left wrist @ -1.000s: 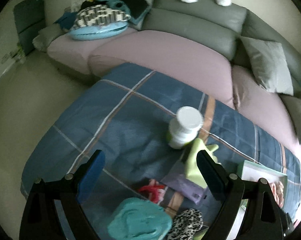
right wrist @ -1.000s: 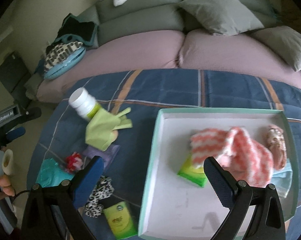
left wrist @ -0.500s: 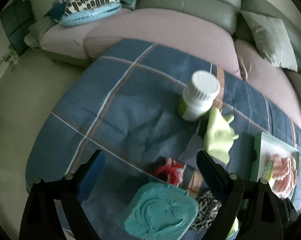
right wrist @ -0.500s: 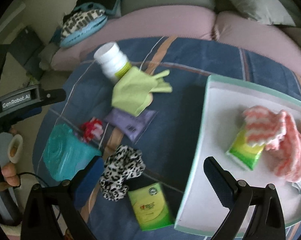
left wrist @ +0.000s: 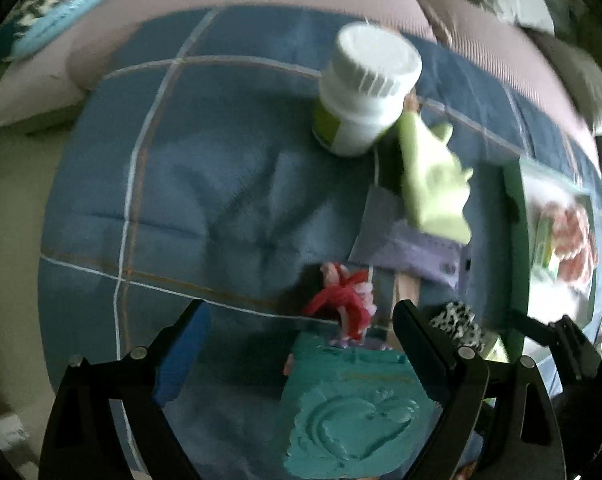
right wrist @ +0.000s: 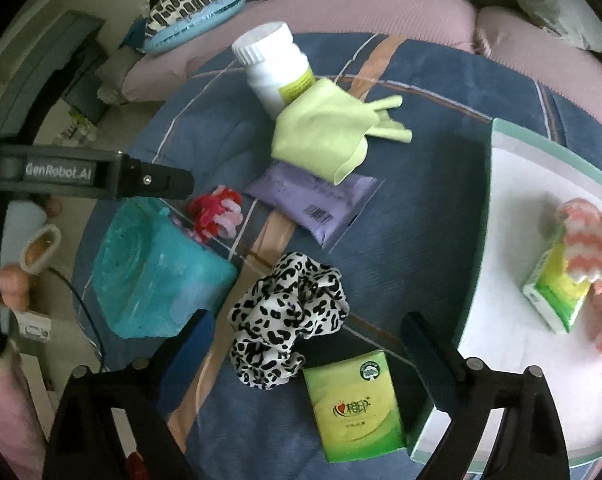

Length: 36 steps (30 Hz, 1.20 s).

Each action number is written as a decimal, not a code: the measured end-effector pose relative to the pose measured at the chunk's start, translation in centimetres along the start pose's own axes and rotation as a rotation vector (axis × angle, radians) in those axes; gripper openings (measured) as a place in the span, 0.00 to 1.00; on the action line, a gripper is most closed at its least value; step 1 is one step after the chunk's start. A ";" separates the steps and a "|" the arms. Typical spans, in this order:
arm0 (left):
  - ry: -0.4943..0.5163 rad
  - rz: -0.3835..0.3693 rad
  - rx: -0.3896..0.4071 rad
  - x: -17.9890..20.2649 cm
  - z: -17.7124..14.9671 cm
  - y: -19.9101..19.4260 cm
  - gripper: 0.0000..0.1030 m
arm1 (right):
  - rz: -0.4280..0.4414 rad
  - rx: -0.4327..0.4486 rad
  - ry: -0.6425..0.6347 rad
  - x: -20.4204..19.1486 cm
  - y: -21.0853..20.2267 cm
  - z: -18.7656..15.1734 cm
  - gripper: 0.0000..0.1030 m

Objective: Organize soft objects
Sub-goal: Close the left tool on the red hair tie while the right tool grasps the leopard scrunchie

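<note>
On the blue plaid blanket lie a leopard-print scrunchie [right wrist: 287, 316], a green tissue pack [right wrist: 355, 402], a red-pink scrunchie [right wrist: 217, 216], a purple packet [right wrist: 315, 202], a lime glove [right wrist: 325, 132] and a teal block [right wrist: 157, 272]. My right gripper [right wrist: 305, 360] is open, just above the leopard scrunchie and the tissue pack. My left gripper [left wrist: 301, 350] is open over the teal block [left wrist: 353, 412], close to the red-pink scrunchie [left wrist: 343, 300]. The white tray [right wrist: 513, 216] at right holds a pink-white knit cloth [right wrist: 589, 236] and another tissue pack [right wrist: 557, 292].
A white pill bottle [right wrist: 275, 68] stands at the blanket's far side, touching the glove. A pink and grey sofa [right wrist: 341, 4] with cushions runs behind. The left gripper's body [right wrist: 85, 174] reaches in from the left in the right wrist view.
Both grippers have come down and forward toward the blanket. The right one swung left from the tray to the leopard scrunchie. The left one closed in on the teal block. Both stayed open.
</note>
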State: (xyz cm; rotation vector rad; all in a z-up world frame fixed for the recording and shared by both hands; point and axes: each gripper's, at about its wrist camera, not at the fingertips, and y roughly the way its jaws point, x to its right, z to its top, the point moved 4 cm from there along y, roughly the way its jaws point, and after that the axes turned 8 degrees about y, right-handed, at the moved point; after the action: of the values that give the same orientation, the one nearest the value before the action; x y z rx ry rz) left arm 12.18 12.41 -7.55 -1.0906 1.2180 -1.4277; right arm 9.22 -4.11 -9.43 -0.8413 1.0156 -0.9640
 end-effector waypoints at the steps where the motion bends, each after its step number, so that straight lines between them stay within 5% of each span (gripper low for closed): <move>1: 0.020 0.004 -0.024 0.1 0.2 0.3 0.90 | 0.002 -0.010 0.002 0.0 0.3 -0.1 0.88; 7: 0.089 -0.044 -0.127 0.9 2.1 1.8 0.90 | 0.008 -0.034 0.006 0.0 1.7 0.1 0.80; 16: 0.188 0.004 -0.253 3.3 3.6 4.8 0.88 | 0.031 -0.036 -0.008 -0.5 2.6 0.5 0.70; 23: 0.234 0.015 -0.293 5.5 4.5 6.4 0.76 | 0.057 -0.030 -0.011 -1.1 2.4 0.3 0.59; 26: 0.244 0.001 -0.313 6.3 4.7 6.9 0.53 | 0.069 -0.030 -0.008 -1.1 2.2 0.3 0.52; 30: 0.241 -0.002 -0.331 6.7 5.2 7.9 0.43 | 0.078 -0.029 -0.007 -1.1 2.0 0.3 0.45; 36: 0.225 -0.027 -0.298 6.3 5.3 7.6 0.37 | 0.093 -0.028 0.002 -0.4 1.7 0.5 0.40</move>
State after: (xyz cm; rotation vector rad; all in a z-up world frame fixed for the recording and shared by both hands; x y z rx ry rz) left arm 17.08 4.83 -14.15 -1.1709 1.6218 -1.4497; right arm 10.04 -3.10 -10.69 -0.8093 1.0625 -0.8732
